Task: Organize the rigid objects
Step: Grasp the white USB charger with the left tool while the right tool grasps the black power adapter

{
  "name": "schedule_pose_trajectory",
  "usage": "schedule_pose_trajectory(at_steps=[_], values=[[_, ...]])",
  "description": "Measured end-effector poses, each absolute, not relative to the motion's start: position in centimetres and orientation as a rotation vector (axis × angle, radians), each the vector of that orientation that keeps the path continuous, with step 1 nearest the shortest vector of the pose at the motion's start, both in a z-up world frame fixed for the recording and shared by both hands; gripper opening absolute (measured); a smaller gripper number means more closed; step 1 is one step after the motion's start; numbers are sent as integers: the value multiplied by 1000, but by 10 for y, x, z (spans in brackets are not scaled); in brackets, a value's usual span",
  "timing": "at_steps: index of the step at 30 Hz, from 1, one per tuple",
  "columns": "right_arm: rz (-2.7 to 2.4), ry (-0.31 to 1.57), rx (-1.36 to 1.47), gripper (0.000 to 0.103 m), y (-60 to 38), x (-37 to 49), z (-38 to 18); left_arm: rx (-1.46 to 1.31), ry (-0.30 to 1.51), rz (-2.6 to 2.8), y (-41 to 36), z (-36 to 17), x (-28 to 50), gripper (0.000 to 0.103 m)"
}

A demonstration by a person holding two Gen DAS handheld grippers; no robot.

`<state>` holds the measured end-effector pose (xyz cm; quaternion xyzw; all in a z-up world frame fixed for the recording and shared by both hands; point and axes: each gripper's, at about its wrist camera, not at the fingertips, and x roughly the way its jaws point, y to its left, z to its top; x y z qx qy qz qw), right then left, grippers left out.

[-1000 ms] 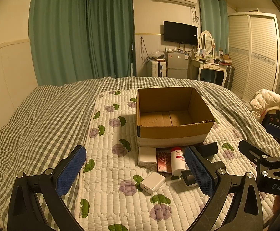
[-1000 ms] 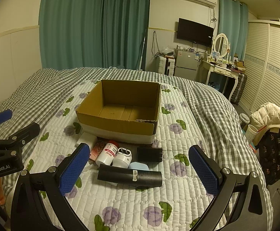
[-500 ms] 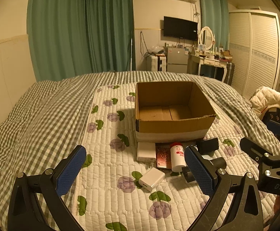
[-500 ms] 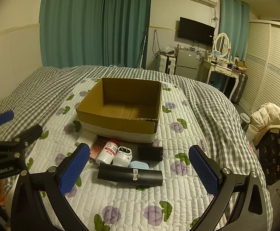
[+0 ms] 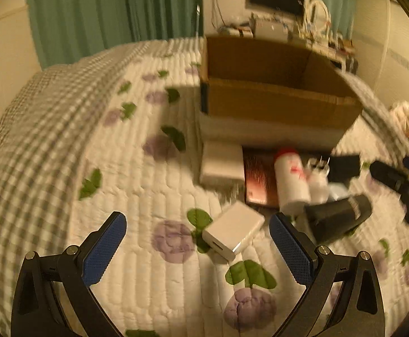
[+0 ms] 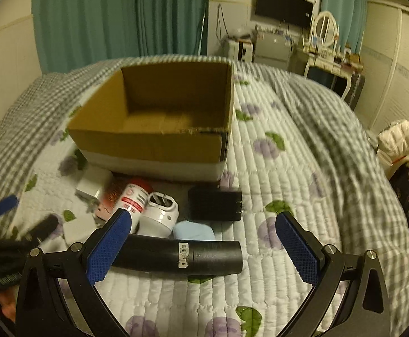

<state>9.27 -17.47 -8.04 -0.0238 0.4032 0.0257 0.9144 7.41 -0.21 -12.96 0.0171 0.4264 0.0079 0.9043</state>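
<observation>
Brown cardboard box [image 6: 153,140]. White quilt [image 6: 274,191], purple flowers, green leaves. Black tube [image 6: 182,255]. White bottle [image 6: 132,196], red cap. Blue fingers [image 6: 295,248]. Grey-white checked blanket [image 5: 35,129]. Teal curtains [image 6: 120,16].

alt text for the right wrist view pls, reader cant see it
The open right gripper hangs low over a black tube lying crosswise on a floral quilt, holding nothing. Behind the tube lie a red-capped white bottle, a white container, a pale blue item and a black block, then an empty cardboard box. The left gripper shows blurred at the left edge.
</observation>
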Motion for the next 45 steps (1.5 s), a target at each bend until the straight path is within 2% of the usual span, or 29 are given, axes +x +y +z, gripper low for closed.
schedule_pose_trajectory(at_steps=[1, 4, 5, 8, 10, 11, 14, 20, 31, 38, 41, 45], values=[[55, 840, -45, 103, -175, 96, -83, 44, 892, 7, -5, -135, 76, 103], [59, 866, -23, 103, -179, 102, -92, 64, 929, -15, -11, -149, 83, 93], [62, 875, -16, 103, -180, 103, -95, 61, 943, -19, -13, -153, 85, 85], [72, 902, -21, 103, -179, 108, -103, 24, 969, -60, -16, -160, 92, 76], [81, 912, -23, 103, -177, 110, -107, 30, 972, -104, -21, -162, 95, 63], [86, 917, -22, 103, -176, 112, -109, 52, 971, -122, -26, -163, 94, 60], [100, 926, -33, 102, -172, 116, -111, 125, 944, -132, -34, -162, 85, 55], [103, 944, -36, 97, -170, 124, -115, 44, 914, -108, -22, -140, 82, 45], [56, 1005, -5, 81, -181, 155, -134, 0, 851, -73, -6, -111, 104, 41], [53, 1000, 36, 81, -185, 178, -141, -14, 826, -54, -2, -99, 115, 41], [36, 1021, 52, 72, -189, 187, -149, -9, 827, -57, -4, -99, 117, 41], [39, 1019, 50, 70, -192, 189, -155, 0, 828, -63, -9, -101, 117, 41]])
